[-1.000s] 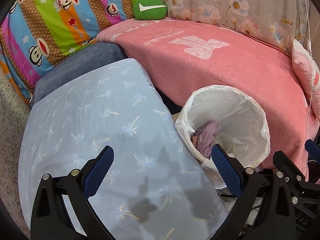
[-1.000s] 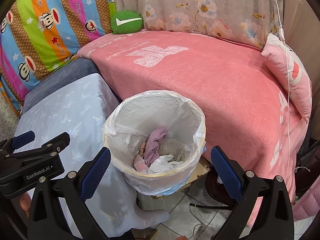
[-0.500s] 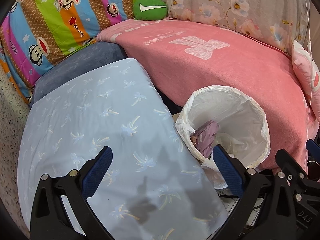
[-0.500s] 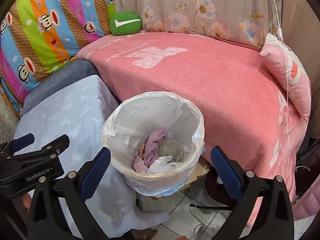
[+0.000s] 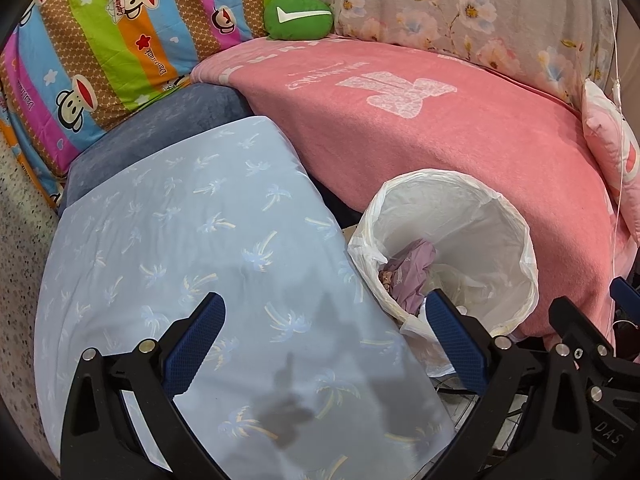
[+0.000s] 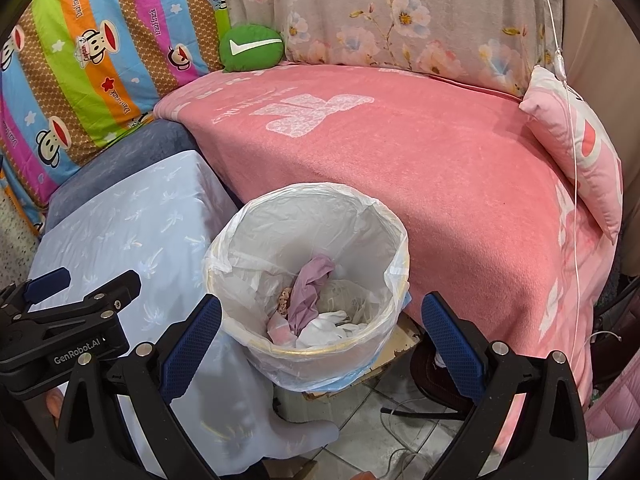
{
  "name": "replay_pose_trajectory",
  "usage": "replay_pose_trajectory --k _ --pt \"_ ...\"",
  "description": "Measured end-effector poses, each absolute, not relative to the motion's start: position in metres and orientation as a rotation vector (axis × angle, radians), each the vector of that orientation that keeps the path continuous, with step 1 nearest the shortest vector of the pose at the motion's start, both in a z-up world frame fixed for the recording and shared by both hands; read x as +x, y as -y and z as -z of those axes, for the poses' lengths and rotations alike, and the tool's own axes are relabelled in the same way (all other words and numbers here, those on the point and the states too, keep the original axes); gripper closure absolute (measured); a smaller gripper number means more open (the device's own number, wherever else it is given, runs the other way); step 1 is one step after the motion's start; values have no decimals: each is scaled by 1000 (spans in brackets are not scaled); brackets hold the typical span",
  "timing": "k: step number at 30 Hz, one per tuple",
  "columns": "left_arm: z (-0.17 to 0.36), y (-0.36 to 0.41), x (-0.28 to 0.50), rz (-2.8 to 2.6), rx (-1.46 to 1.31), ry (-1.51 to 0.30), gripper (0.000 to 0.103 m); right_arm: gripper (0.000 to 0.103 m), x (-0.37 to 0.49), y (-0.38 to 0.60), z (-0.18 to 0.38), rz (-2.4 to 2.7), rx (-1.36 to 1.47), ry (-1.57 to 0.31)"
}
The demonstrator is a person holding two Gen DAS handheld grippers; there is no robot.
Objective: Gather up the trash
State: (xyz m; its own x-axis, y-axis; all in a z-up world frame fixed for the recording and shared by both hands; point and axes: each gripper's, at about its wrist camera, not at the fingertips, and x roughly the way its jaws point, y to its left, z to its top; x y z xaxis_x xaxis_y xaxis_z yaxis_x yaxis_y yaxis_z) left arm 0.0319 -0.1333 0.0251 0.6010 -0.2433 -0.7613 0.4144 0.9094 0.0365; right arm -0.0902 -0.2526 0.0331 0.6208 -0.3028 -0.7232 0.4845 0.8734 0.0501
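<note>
Bin holding crumpled trash; both grippers' jaws wide and empty, barely shifted since a second ago; collection apparently complete.

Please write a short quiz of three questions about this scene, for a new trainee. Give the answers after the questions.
1. True or false: the right tool is holding a piece of trash.
2. What lines the trash bin? A) a white plastic bag B) newspaper C) nothing
3. Which colour is the crumpled item that lies on top inside the bin?

Key
1. False: both the right tool and the left tool are open and hold nothing.
2. A
3. Purple; white crumpled trash lies beside it.
</note>
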Motion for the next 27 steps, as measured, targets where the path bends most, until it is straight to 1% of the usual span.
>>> replay_pose_trajectory --k 27 --pt "-21 134 31 390 226 -858 7 5 -92 249 -29 457 254 -785"
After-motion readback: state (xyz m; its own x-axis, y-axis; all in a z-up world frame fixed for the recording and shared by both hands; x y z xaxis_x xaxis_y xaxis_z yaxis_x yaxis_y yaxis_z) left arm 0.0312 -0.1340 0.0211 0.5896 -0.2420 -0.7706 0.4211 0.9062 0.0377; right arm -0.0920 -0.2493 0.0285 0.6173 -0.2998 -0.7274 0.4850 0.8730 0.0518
